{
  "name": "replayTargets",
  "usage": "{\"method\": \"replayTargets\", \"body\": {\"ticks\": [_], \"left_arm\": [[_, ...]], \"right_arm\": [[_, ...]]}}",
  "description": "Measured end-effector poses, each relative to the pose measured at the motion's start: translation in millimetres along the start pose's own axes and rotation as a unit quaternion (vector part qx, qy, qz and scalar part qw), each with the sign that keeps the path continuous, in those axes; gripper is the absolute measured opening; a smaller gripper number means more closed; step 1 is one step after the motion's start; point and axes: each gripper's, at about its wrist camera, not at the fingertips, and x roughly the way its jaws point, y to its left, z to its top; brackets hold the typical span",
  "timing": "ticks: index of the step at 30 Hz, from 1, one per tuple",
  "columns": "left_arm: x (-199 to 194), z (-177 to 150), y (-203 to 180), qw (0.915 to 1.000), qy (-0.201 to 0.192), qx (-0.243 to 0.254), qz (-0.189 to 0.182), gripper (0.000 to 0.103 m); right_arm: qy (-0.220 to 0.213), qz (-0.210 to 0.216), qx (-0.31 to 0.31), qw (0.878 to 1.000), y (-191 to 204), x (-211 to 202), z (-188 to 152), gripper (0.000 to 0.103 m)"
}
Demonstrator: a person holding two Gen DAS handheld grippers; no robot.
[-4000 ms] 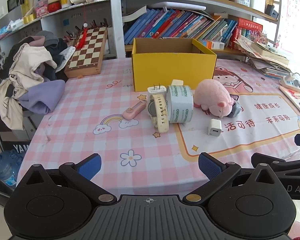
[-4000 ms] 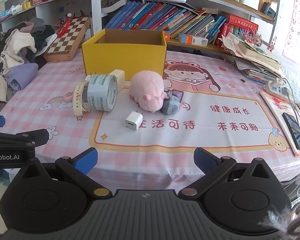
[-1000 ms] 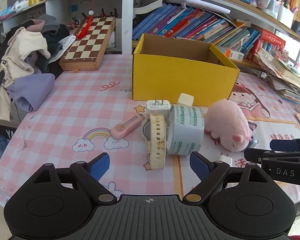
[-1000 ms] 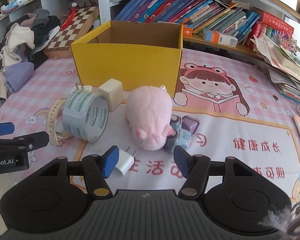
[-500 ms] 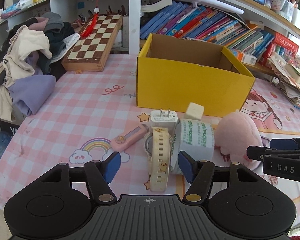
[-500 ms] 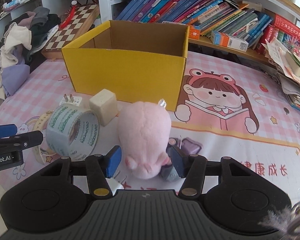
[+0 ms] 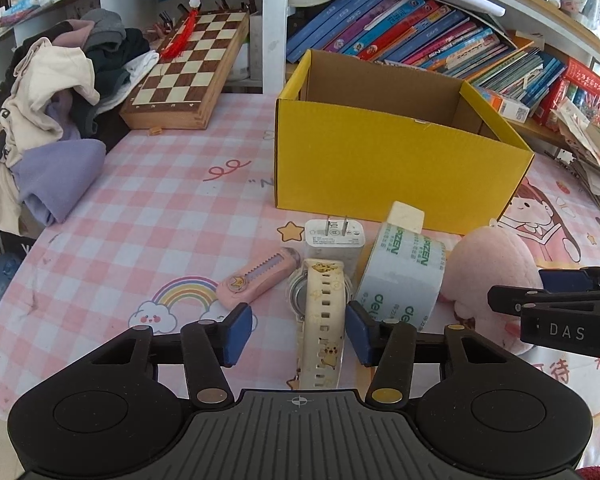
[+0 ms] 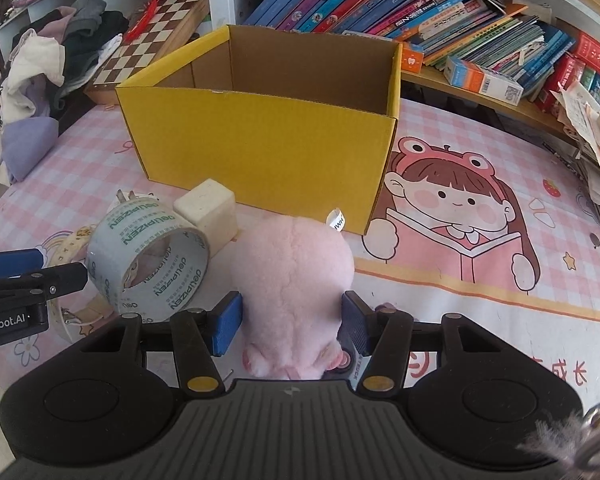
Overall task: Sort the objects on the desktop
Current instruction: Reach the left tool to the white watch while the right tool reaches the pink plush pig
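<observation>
Between the left jaws: the left gripper (image 7: pixel 298 332) stood parted around the cream watch (image 7: pixel 323 320), its right pad at the strap's edge, its left pad clear of it; no grip shown
Between the right jaws: the right gripper (image 8: pixel 292 324) stood parted to either side of the pink plush toy (image 8: pixel 296 280), pads at or near the fur; whether they pressed, I cannot tell
Watch: lay on its side on the checked tablecloth (image 7: pixel 148 216), strap looped, dial toward the pink utility knife (image 7: pixel 258 276)
How the watch should handle: light, with a stiff case and a bendy strap; judged best pinched across the strap beside the case
Plush: lay on the cloth in front of the yellow box (image 8: pixel 268 136), a label tag at its far end
How the plush should handle: light and soft, likely to squash; a hold across the thick middle looked safest
Beside them: a tape roll (image 8: pixel 152 256) on edge between watch and plush, a white plug (image 7: pixel 334 240) and a cream cube (image 8: pixel 206 210) just behind
Box: open-topped; what showed of its inside was bare, its floor hidden
</observation>
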Motion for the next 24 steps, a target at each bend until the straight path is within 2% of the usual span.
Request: {"method": "replayTargets", "body": {"ticks": [10,14,17,24], "left_arm": [[5,0,-3,1.0000,0.006,0.006,0.004,0.042],[3,1,-7,0.9998,-0.002,0.017,-0.011,0.019],[-2,1,-12,0.9993,-0.014,0.032,-0.016,0.019],[-9,2,-9,0.9992,-0.028,0.025,-0.014,0.019]], "right_arm": [[0.007,0.001,-0.009,1.000,3,12,4,0.057],[0.004,0.005,-0.009,1.000,2,10,3,0.046],[0.001,0.010,-0.003,1.000,-1,8,3,0.041],[-0.008,0.015,-0.003,1.000,1,1,1,0.039]]}}
